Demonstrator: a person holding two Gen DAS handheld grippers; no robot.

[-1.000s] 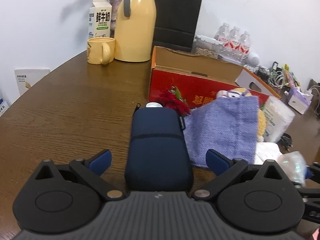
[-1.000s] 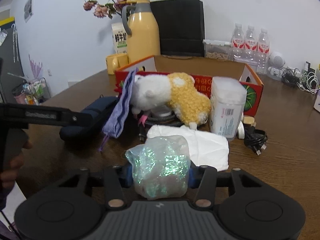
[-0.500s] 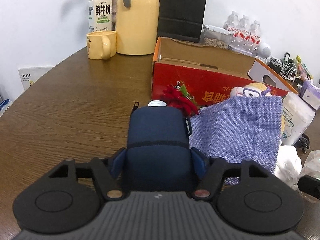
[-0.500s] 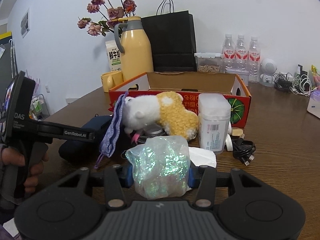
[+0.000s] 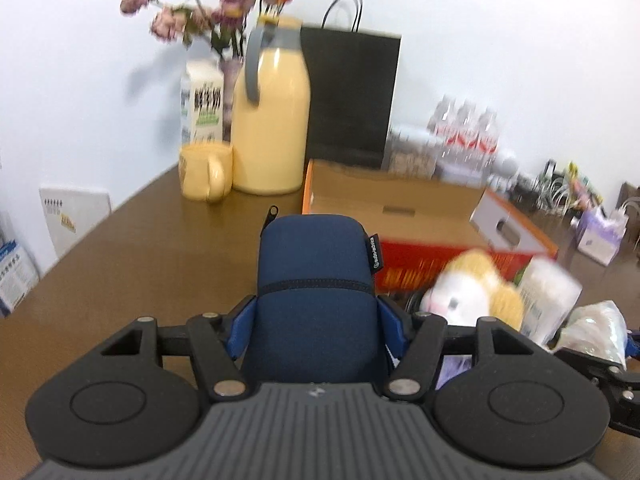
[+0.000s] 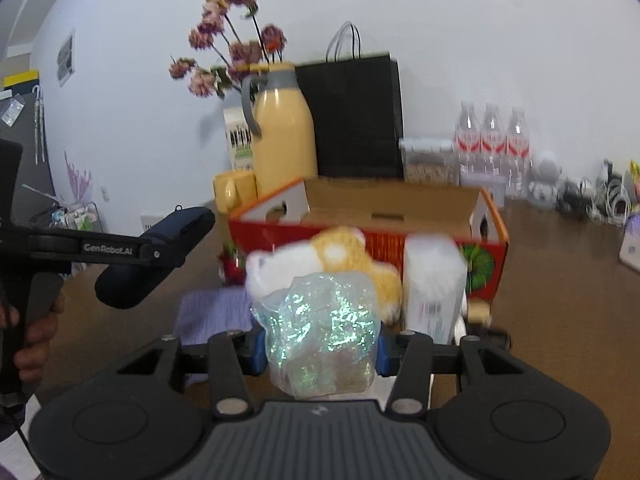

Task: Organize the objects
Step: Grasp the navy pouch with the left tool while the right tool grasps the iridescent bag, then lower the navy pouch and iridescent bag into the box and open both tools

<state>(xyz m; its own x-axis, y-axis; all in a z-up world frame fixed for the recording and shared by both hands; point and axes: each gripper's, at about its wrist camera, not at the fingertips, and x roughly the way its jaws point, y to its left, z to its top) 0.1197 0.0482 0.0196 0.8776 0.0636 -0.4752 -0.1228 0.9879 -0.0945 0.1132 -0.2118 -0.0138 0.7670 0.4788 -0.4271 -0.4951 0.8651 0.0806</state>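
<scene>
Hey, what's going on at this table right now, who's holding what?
A person is tidying a cluttered wooden table with a handheld gripper in each hand. The left gripper is shut on a navy zip pouch, held up off the table. The right gripper is shut on a shimmery plastic bag. Ahead sits an open cardboard box, which looks empty. A plush toy, a white tub and a purple cloth wait in front of it.

Your left gripper (image 5: 316,320) closed on the navy case (image 5: 316,288) and lifted it off the table (image 5: 120,272); your right gripper (image 6: 320,350) raised the iridescent bag (image 6: 320,332).
</scene>
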